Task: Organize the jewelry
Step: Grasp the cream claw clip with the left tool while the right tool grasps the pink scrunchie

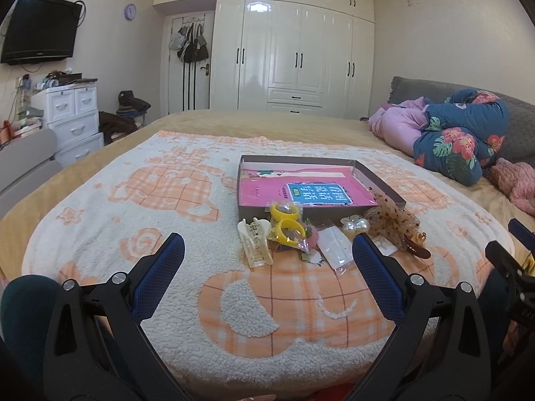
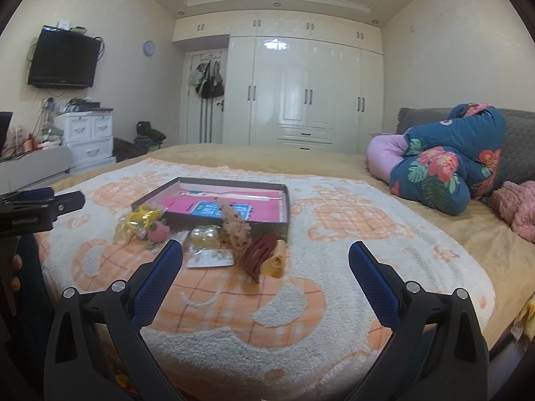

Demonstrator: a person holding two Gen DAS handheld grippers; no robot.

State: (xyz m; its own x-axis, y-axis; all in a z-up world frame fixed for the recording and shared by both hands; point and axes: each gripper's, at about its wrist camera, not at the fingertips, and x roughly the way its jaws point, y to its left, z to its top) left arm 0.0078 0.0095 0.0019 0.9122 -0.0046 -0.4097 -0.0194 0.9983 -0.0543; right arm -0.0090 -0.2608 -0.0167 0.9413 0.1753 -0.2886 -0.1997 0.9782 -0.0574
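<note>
Both sets of tongs are hanging wide over the bed, gripping nothing; the left gripper [image 1: 268,254] is framing the heap of trinkets between its blue fingers [image 1: 167,260], and the right gripper [image 2: 265,257] is spreading just as wide a little nearer the edge of the blanket [image 2: 234,334].

The jewelry is lying in a loose pile on the blanket, pressed up against the near wall of the shallow box [image 1: 384,183], none of it inside yet; the box is holding only a pink booklet [image 1: 301,190], so there looks to be plenty of floor left for everything.

For the first pick, I'd be going for an outlier rather than the tangle; the cream claw clip [image 1: 255,242] is sitting at the left end of the heap, almost dead ahead of the left gripper, and the dark red clip [image 2: 259,255] is lying just ahead of the right gripper; taking a rigid piece across its narrow side should be the cleaner bet.

The yellow rings [image 1: 288,222] are lying in crinkly wrap against the box wall; the clear packets [image 1: 336,247] are likely slippery; the fleece pile may be snagging anything dragged, so lifting clear before carrying over the wall seems wise.
</note>
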